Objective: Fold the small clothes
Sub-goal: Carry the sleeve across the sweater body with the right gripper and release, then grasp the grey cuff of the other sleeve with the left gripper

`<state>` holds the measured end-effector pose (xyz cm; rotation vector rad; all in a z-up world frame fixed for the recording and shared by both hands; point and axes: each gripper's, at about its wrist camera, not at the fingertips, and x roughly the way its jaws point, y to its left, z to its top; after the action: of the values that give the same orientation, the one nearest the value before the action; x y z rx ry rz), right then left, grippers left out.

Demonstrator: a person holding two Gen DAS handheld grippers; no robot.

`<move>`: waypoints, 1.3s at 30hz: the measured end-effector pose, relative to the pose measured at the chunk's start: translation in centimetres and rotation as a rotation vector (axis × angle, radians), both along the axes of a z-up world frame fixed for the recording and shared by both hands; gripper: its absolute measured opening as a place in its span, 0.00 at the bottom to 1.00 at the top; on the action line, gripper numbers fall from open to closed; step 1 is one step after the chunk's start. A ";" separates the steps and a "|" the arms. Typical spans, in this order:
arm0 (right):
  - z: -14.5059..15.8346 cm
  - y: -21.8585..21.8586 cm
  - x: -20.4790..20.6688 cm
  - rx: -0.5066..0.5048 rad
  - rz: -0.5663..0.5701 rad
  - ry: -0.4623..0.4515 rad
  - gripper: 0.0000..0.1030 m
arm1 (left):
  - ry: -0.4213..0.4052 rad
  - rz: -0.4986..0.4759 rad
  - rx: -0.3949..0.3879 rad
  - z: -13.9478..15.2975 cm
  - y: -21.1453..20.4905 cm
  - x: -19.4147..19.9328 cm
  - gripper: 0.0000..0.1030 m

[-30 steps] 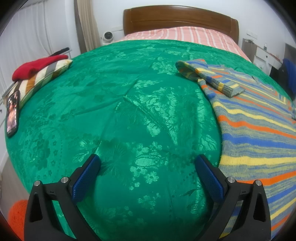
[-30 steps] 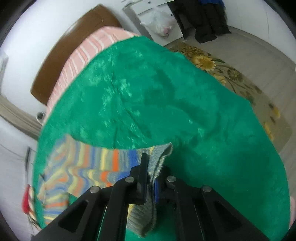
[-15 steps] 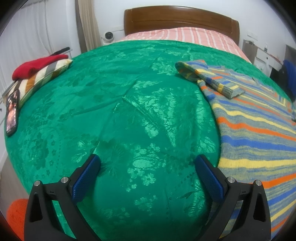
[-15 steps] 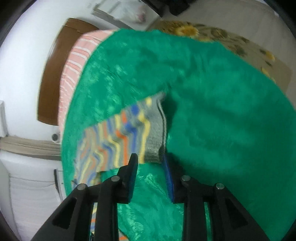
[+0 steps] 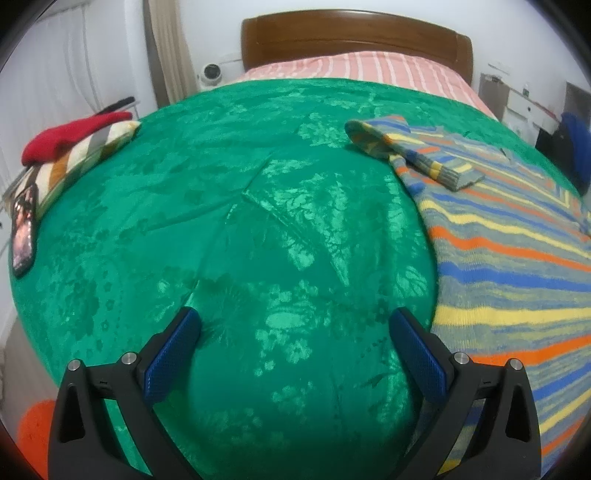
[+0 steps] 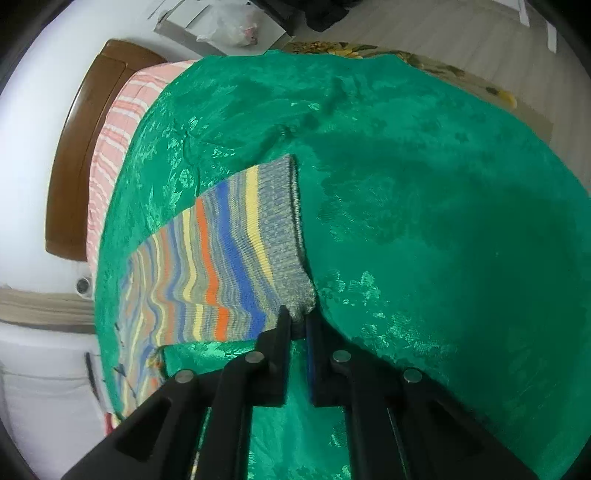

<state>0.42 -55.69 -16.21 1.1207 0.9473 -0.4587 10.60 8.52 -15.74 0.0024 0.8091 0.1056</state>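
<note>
Bed: I am working over a green patterned bedspread [image 5: 258,229] that is covering nearly the whole mattress, with a pink striped sheet [image 5: 354,66] showing at the far end under a brown wooden headboard [image 5: 354,33].
Sweater: a striped knit sweater [image 5: 517,266] in blue, orange, yellow and grey is lying flat on the bedspread to my right, one sleeve [image 5: 413,155] folded across its upper part.
Cushion: a striped cushion [image 5: 85,155] is sitting at the far left edge of the bed with something red [image 5: 70,134] lying on top of it.
Phone: a phone [image 5: 24,230] is lying on the left edge of the bedspread, just in front of the cushion.
Left gripper: my left gripper [image 5: 295,328] is hanging above bare bedspread with its blue pads spread wide apart and nothing between them; the sweater's edge is lying just beside the right pad.
Right gripper: my right gripper [image 6: 298,319] is pinching the grey ribbed cuff [image 6: 284,229] of the sweater's other sleeve at its corner, jaws pressed together on the knit.
</note>
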 end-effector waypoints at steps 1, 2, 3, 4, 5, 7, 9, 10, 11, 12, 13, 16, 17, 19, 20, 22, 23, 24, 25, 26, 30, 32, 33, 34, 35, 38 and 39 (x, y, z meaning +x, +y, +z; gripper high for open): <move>0.1 -0.1 -0.2 -0.001 0.005 -0.008 0.06 | 0.001 0.000 -0.002 0.0 0.1 0.0 1.00; 0.2 -0.1 -0.3 -0.001 0.012 -0.017 0.08 | 0.003 0.000 -0.004 0.0 0.1 0.0 1.00; 0.7 0.1 -0.4 -0.012 0.026 -0.022 0.09 | 0.003 0.002 -0.006 0.0 0.1 0.0 1.00; 1.1 0.4 -1.0 -0.040 0.044 -0.021 0.14 | 0.002 0.005 -0.006 0.0 0.1 0.0 1.00; 1.7 0.8 -1.6 -0.079 0.057 -0.011 0.15 | 0.001 0.007 -0.004 0.0 0.1 0.0 1.00; 3.1 2.1 -2.8 -0.181 0.085 0.018 0.19 | -0.002 0.007 0.003 0.0 0.0 0.0 1.00; 4.2 3.5 -4.4 -0.279 0.096 0.022 0.26 | -0.003 0.006 0.002 0.0 -0.1 0.1 1.00; 4.9 4.6 -5.5 -0.353 0.097 0.020 0.36 | -0.003 0.006 -0.001 -0.1 0.0 0.2 1.00; 5.2 5.3 -6.2 -0.394 0.095 0.015 0.46 | -0.003 0.007 -0.004 -0.1 0.0 0.2 1.00; 5.6 6.2 -7.0 -0.450 0.088 0.007 0.50 | -0.003 0.007 -0.006 -0.1 0.0 0.3 1.00; 6.0 7.8 -8.1 -0.525 0.075 -0.005 0.54 | -0.003 0.008 -0.008 -0.2 0.0 0.3 1.00; 6.0 11.5 -9.8 -0.643 0.064 -0.059 0.57 | -0.004 0.009 -0.009 -0.2 0.0 0.2 1.00; 5.9 12.7 -10.1 -0.671 0.067 -0.077 0.57 | -0.005 0.010 -0.008 -0.2 0.0 0.2 1.00; 5.9 15.4 -10.1 -0.732 0.092 -0.119 0.57 | -0.008 0.013 -0.004 -0.3 0.0 0.2 1.00; 6.3 16.3 -9.8 -0.755 0.120 -0.145 0.57 | -0.009 0.015 -0.002 -0.3 -0.1 0.2 1.00; 7.3 17.9 -9.0 -0.797 0.176 -0.221 0.64 | -0.009 0.016 -0.001 -0.3 -0.1 0.1 1.00; 7.6 18.3 -8.8 -0.816 0.190 -0.237 0.71 | -0.008 0.016 -0.001 -0.3 -0.2 0.1 1.00; 7.8 19.0 -8.6 -0.844 0.205 -0.247 0.73 | -0.008 0.017 -0.002 -0.3 -0.2 0.1 1.00; 7.7 19.6 -8.4 -0.867 0.225 -0.250 0.74 | -0.008 0.017 -0.002 -0.3 -0.2 0.1 1.00; 7.5 20.1 -8.2 -0.869 0.239 -0.249 0.74 | -0.008 0.017 -0.002 -0.3 -0.2 0.1 1.00; 6.6 20.9 -7.8 -0.852 0.285 -0.234 0.74 | 0.004 0.008 0.006 0.0 -0.2 0.1 1.00; 6.5 21.2 -7.6 -0.856 0.284 -0.235 0.74 | -0.009 0.002 0.039 1.1 -0.3 -0.3 0.99; 6.5 21.2 -7.6 -0.856 0.283 -0.236 0.74 | -0.052 -0.015 0.056 2.2 -0.6 -0.8 0.99; 6.4 21.3 -7.5 -0.855 0.288 -0.238 0.74 | -0.083 -0.043 0.060 3.2 -1.0 -1.0 0.99; 6.3 21.3 -7.6 -0.856 0.293 -0.239 0.74 | -0.109 -0.089 0.059 4.4 -1.6 -1.0 0.99; 6.0 21.6 -7.6 -0.851 0.317 -0.241 0.74 | -0.131 -0.317 0.097 7.4 -5.2 0.0 0.99; 5.8 21.7 -7.3 -0.845 0.331 -0.243 0.74 | -0.125 -0.411 0.146 7.9 -7.0 0.7 0.99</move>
<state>-6.85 -34.03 -10.42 0.2359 0.6018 -0.3797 11.26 1.53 -7.82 0.2963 0.6604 -0.2220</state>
